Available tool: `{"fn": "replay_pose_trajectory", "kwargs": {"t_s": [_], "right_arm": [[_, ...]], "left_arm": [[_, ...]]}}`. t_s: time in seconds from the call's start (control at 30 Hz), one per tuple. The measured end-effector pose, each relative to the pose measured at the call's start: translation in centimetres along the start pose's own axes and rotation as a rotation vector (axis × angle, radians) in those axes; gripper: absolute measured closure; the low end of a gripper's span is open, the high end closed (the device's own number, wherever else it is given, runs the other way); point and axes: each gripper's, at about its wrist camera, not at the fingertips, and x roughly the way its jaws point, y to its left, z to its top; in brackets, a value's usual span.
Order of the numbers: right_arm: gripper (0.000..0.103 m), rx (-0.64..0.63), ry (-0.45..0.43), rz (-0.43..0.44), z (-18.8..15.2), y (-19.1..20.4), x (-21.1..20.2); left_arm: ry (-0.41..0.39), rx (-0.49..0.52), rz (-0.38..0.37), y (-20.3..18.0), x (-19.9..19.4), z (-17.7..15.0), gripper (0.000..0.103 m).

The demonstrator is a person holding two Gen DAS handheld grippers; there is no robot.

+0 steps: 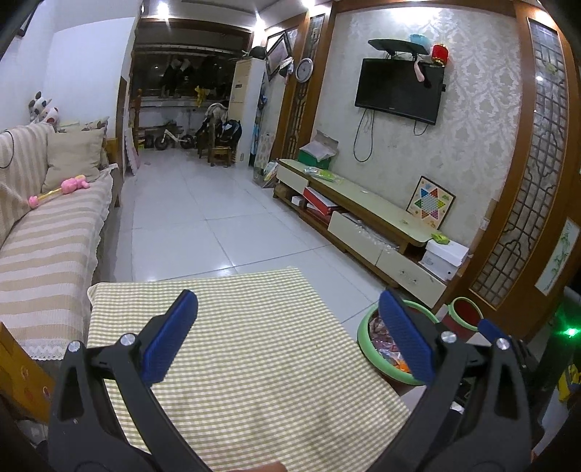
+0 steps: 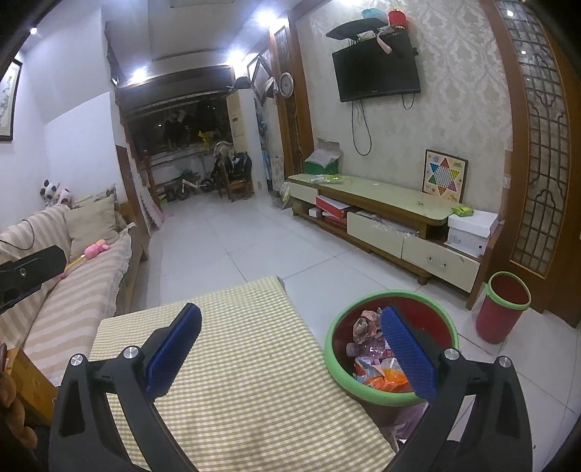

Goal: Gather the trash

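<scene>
Hovering with both the left gripper (image 1: 287,337) and right gripper (image 2: 290,348) spread wide and empty, so a careless swing could probably tip the full bin (image 2: 390,348) just beside the table (image 2: 254,381).

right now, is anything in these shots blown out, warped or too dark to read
Left wrist view: ceiling lights flare white, the TV and wooden frame bow from fisheye, corners vignette black. Right wrist view: ceiling spots blow out, the far window is murky, trash in the near bin reads sharp.

two bins (image 2: 390,348) (image 2: 503,308), one table (image 2: 236,381)
</scene>
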Motion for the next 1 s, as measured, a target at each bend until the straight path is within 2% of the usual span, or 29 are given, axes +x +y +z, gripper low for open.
{"fn": "replay_pose_trajectory", "kwargs": {"t_s": [1.0], "right_arm": [[0.007, -0.001, 0.051, 0.003, -1.4, -0.2, 1.3]], "left_arm": [[0.025, 0.008, 0.012, -0.3, 0.4, -0.6, 0.005]]}}
